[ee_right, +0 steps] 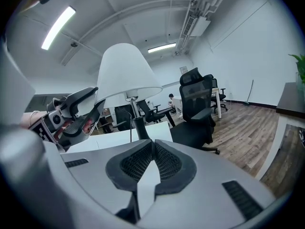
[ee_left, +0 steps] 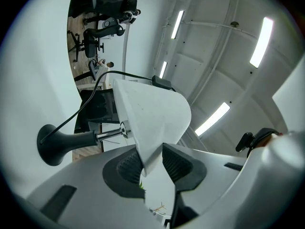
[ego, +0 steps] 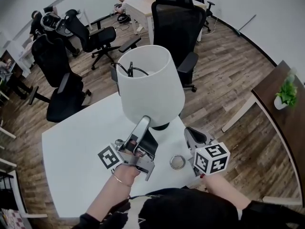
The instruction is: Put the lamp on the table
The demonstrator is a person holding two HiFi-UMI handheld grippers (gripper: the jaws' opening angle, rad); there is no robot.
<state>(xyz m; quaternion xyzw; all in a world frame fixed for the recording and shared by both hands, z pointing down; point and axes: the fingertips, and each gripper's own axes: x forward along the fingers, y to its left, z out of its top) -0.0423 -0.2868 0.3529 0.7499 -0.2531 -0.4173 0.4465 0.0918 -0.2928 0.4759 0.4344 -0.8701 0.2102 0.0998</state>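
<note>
A lamp with a white shade (ego: pixel 150 85) and a black foot (ego: pixel 160 126) stands upright on the white table (ego: pixel 71 156). Its black cord hangs out of the shade's top. My left gripper (ego: pixel 143 124) reaches up to the shade's lower rim. In the left gripper view the shade's rim (ee_left: pixel 152 123) lies between the spread jaws of the left gripper (ee_left: pixel 152 163), which is open. My right gripper (ego: pixel 193 135) rests low at the table's near right, shut and empty, its pads together in the right gripper view (ee_right: pixel 152 149). That view also shows the lamp (ee_right: pixel 126 75) and the left gripper (ee_right: pixel 88 109).
A small round metal disc (ego: pixel 177 161) lies on the table between my grippers. Black office chairs (ego: pixel 177 23) (ego: pixel 62 97) stand close behind the table. A brown table with a potted plant (ego: pixel 286 94) is at the right. People sit at the back.
</note>
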